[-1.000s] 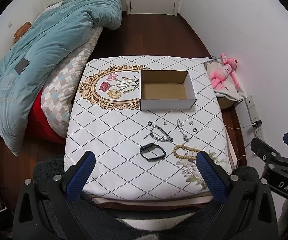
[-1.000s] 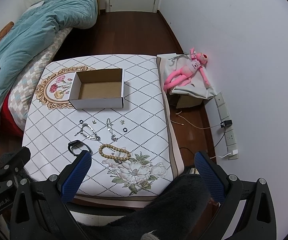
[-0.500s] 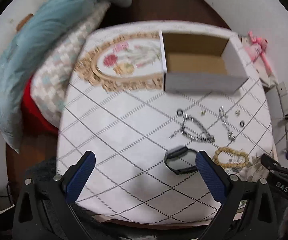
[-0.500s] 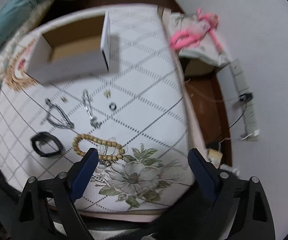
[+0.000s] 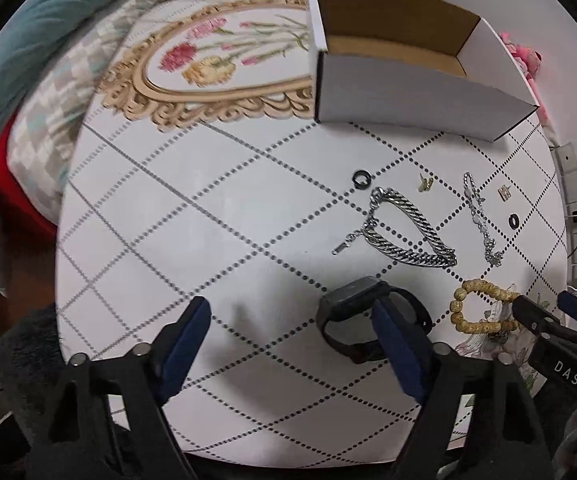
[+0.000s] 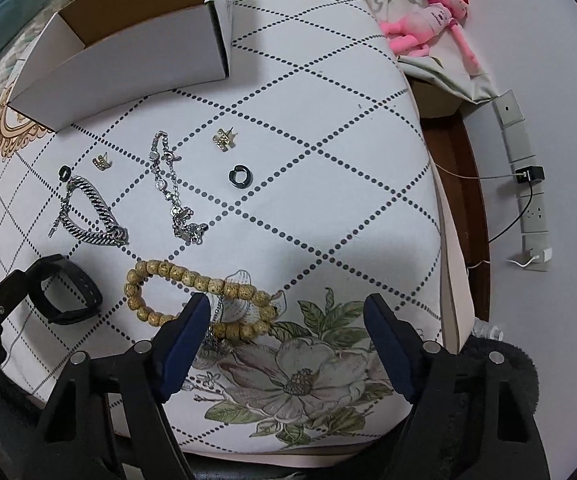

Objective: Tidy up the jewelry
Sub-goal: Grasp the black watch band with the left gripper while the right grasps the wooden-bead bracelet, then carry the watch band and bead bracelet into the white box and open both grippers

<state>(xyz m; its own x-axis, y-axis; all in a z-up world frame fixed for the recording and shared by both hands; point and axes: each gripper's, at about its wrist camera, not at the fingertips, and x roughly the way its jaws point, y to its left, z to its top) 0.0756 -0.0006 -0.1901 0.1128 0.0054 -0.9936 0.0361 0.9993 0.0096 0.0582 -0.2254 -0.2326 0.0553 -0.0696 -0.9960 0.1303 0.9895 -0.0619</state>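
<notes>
On the tabletop (image 5: 208,208), in front of the open cardboard box (image 5: 420,92), the jewelry lies spread. The left tool (image 5: 292,344) is wide and holds nothing; the black watch (image 5: 352,312) lies to its right, just behind its right finger. The right tool (image 6: 288,340) is also wide and empty; the wooden bead bracelet (image 6: 192,284) lies across its left finger, long axis left to right.

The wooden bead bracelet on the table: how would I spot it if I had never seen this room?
Start at the open white cardboard box on the diamond-patterned tablecloth, then come toward the near edge, past the silver chains. The tan wooden bead bracelet lies beside the printed flower, right of the black wristband. It is the only piece made of round, speckled, sand-coloured beads.
</notes>
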